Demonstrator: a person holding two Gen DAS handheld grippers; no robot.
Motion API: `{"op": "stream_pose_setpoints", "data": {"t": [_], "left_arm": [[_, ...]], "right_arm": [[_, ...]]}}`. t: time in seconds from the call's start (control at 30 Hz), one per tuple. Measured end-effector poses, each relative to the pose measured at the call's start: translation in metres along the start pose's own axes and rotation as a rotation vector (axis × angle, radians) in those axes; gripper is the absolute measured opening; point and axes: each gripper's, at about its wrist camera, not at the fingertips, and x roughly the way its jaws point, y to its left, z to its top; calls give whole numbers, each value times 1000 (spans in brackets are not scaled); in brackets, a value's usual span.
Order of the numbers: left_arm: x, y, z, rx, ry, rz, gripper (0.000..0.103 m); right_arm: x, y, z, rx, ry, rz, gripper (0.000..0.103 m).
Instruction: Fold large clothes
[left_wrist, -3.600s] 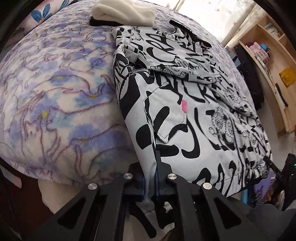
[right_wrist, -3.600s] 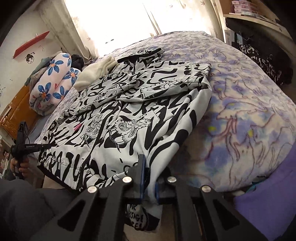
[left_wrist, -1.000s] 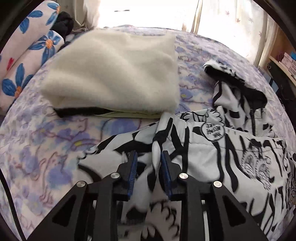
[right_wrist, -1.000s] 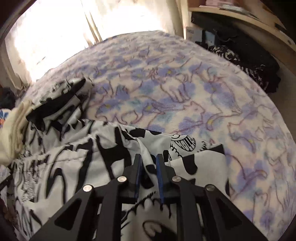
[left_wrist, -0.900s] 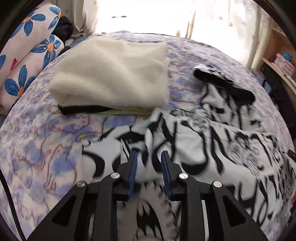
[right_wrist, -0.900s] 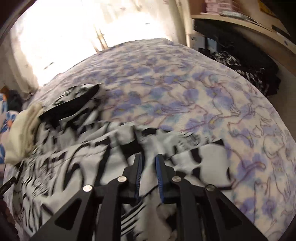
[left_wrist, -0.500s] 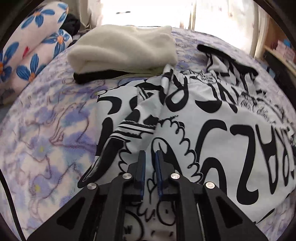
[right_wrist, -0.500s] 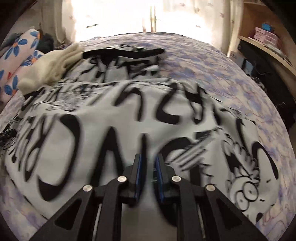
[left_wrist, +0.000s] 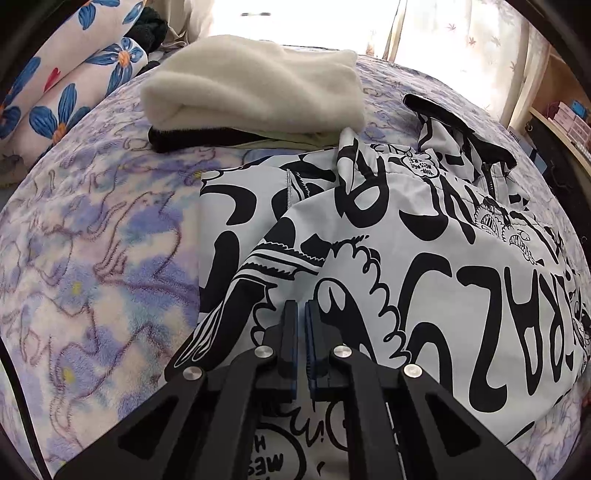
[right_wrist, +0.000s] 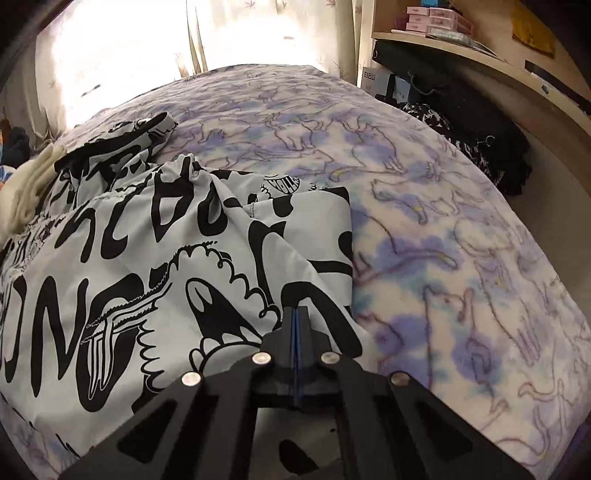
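Note:
A grey-white jacket with bold black graffiti print (left_wrist: 424, 240) lies folded over itself on the bed, its black-trimmed collar (left_wrist: 458, 125) at the far end. My left gripper (left_wrist: 301, 314) hovers over the jacket's near left part, jaws shut with only a thin slit and no cloth pinched. In the right wrist view the same jacket (right_wrist: 147, 258) fills the left half. My right gripper (right_wrist: 295, 317) sits above its right edge, blue pads pressed together with nothing between them.
A purple-and-cream fleece bedspread (right_wrist: 443, 221) covers the bed. A folded cream fleece item (left_wrist: 258, 85) lies just beyond the jacket. Floral pillows (left_wrist: 74, 92) sit at far left. Dark clothes (right_wrist: 480, 140) and a wooden shelf (right_wrist: 480, 55) stand to the bed's right.
Both grippers carried the jacket's hem up to the collar end, opened and let go, then drew back over the folded jacket. Both jaws have shut; the right view swung right.

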Motion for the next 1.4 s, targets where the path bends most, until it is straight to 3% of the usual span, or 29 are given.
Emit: {"op": "stream_pose_setpoints", "data": {"t": [0.17, 0.3, 0.37, 0.43, 0.53, 0.73, 0.97, 1.23, 1.4], "left_arm": [[0, 0, 3, -23, 28, -19, 6], [0, -3, 7, -27, 65, -31, 15], [-1, -7, 10, -22, 89, -35, 23], [-5, -13, 13, -9, 102, -43, 47], [-16, -25, 14, 28, 81, -13, 66], [-36, -52, 25, 125, 70, -13, 67], [-52, -99, 67, 232, 34, -19, 67], [-41, -163, 153, 313, -21, -5, 67], [-9, -193, 216, 304, -25, 22, 67]], "right_arm": [[-1, -4, -1, 24, 15, 25, 2], [-2, -5, 5, 52, 58, 62, 2], [-3, -6, 8, 68, 81, 82, 3], [-6, -6, 10, 76, 104, 95, 2], [-14, -2, 12, 72, 112, 111, 2], [-28, 10, 16, 69, 133, 150, 3], [-34, 40, 47, 28, 147, 219, 2], [-40, 94, 142, -50, 72, 287, 2], [-13, 129, 217, -52, 39, 313, 2]]}}
